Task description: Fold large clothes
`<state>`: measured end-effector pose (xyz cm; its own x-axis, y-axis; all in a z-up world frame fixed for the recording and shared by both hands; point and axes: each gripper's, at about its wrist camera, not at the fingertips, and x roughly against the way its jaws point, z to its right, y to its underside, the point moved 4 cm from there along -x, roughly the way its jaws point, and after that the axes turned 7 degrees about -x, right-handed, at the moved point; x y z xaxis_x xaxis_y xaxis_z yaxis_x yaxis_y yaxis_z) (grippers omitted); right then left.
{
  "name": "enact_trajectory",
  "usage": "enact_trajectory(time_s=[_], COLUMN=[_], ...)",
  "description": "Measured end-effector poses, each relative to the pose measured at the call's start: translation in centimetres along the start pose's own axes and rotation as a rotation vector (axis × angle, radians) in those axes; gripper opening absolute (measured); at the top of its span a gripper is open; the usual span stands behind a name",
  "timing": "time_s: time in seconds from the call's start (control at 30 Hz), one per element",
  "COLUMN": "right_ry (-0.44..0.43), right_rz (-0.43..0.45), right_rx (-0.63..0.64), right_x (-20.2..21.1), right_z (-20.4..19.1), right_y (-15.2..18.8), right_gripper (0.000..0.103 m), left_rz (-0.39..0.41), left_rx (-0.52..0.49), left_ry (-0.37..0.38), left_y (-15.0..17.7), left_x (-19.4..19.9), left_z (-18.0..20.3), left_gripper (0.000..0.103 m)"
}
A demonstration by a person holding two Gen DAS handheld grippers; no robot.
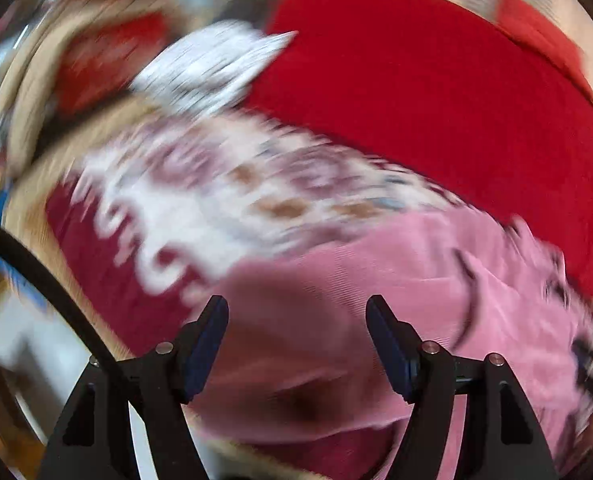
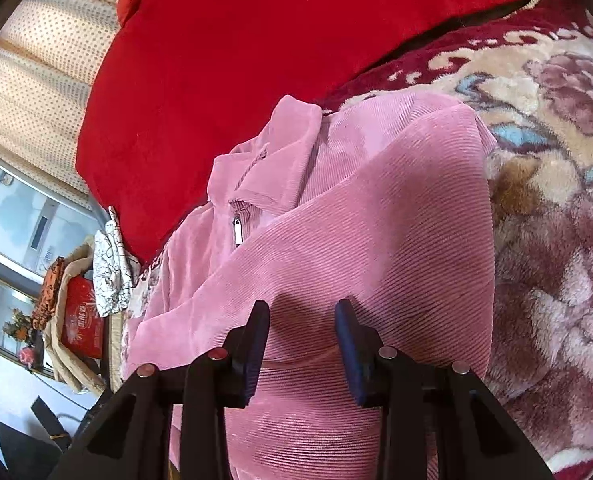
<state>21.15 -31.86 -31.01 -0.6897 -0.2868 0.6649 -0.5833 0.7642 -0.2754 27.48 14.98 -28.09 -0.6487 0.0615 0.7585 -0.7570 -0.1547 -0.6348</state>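
Note:
A pink corduroy jacket [image 2: 376,232] with a collar and a silver zipper pull [image 2: 237,231] lies partly folded on a floral maroon-and-cream blanket [image 2: 556,208]. My right gripper [image 2: 302,316] is open just above the folded pink sleeve, holding nothing. In the blurred left wrist view the pink jacket [image 1: 376,312] lies under my left gripper [image 1: 296,312], which is open and empty above it. The floral blanket [image 1: 200,200] lies beyond it.
A big red cushion [image 2: 256,60] lies behind the jacket; it also shows in the left wrist view [image 1: 436,100]. A white patterned cloth [image 2: 112,276] and a pile with a red bag [image 2: 82,320] sit at the left. A dotted curtain [image 2: 44,52] hangs behind.

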Motion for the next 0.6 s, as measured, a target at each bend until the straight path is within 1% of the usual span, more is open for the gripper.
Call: enact_trajectory(time_s=[0.07,0.17,0.2,0.3,0.37,0.43,0.47,0.53,0.6], right_ry=[0.013,0.039,0.043,0.043,0.038,0.033,0.031,0.028,0.025], right_rz=[0.008,0.018,0.020,0.022,0.020,0.018,0.018,0.016,0.015], right_rx=[0.024,0.061,0.066,0.062,0.060,0.057,0.056,0.057,0.060], right_x=[-0.1,-0.2,-0.2,-0.2,-0.1,-0.1,-0.1,0.0,0.0], right_z=[-0.3,-0.6,-0.7,-0.7,-0.6,-0.6,-0.5,-0.5,-0.5], right_y=[0.1,0.2,0.2,0.3,0.2,0.2,0.2,0.2,0.3], right_gripper=[0.040,0.040,0.040,0.040,0.040,0.040,0.040,0.040,0.040], left_rz=[-0.021,-0.027,-0.026,-0.030,-0.041,-0.043,-0.041,-0.065,-0.084], left_rx=[0.113,0.192,0.212,0.268,0.321,0.359,0.373,0.383,0.418], left_ry=[0.021,0.096,0.128,0.165,0.218,0.231,0.225,0.215,0.241], left_y=[1.7,3.6,4.3,6.1,7.0,7.3,7.2,7.2,7.6], left_x=[0.1,0.2,0.4,0.6,0.2,0.0,-0.3,-0.9,-1.0], left_z=[-2.9,-4.4,-4.3,-4.0,-3.2,-3.0,-2.9,-3.1,-3.4], left_gripper=[0.072,0.072,0.072,0.072,0.072,0.072,0.072,0.073,0.073])
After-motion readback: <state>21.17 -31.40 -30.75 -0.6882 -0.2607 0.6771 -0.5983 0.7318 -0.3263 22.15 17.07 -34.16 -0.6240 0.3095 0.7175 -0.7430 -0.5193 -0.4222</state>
